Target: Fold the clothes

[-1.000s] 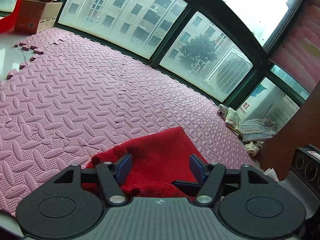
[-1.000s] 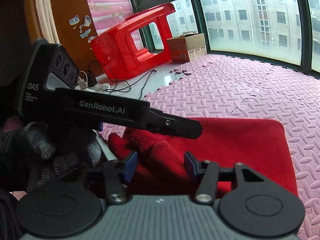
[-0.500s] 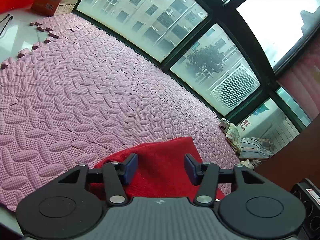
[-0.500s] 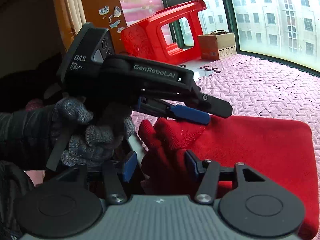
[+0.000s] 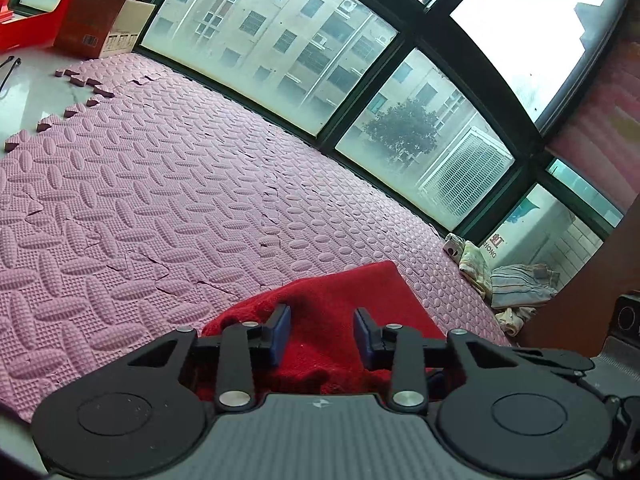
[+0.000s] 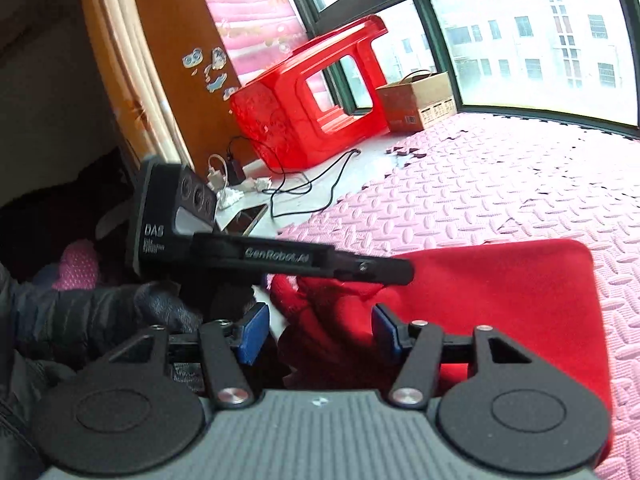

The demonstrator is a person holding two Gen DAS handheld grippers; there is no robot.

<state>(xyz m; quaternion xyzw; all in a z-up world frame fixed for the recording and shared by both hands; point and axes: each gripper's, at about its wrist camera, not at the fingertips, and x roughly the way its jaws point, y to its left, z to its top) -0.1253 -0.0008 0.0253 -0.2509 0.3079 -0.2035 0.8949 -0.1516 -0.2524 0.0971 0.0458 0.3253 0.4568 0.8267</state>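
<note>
Red garment on the pink mat, both tongs over its bunched near edge.

Left to right: your gloved left hand (image 6: pixel 132 312) holds the left tongs (image 5: pixel 322 330) low over the red garment (image 5: pixel 344 300), at the crumpled near-left end. Their jaws have just been closing and now stand narrow, with red cloth between them; I cannot tell whether the pads (image 5: pixel 280 330) press on it. Your right tongs (image 6: pixel 318 334) sit just right of that, over the same bunched cloth. Their jaws have just been opening and stand about half wide, with folds between them and no pad contact visible. The rest of the garment lies flat to the right on the foam mat (image 6: pixel 500 184). The red stool (image 6: pixel 304 108) and cardboard box (image 6: pixel 420 100) stand well apart by the window.
</note>
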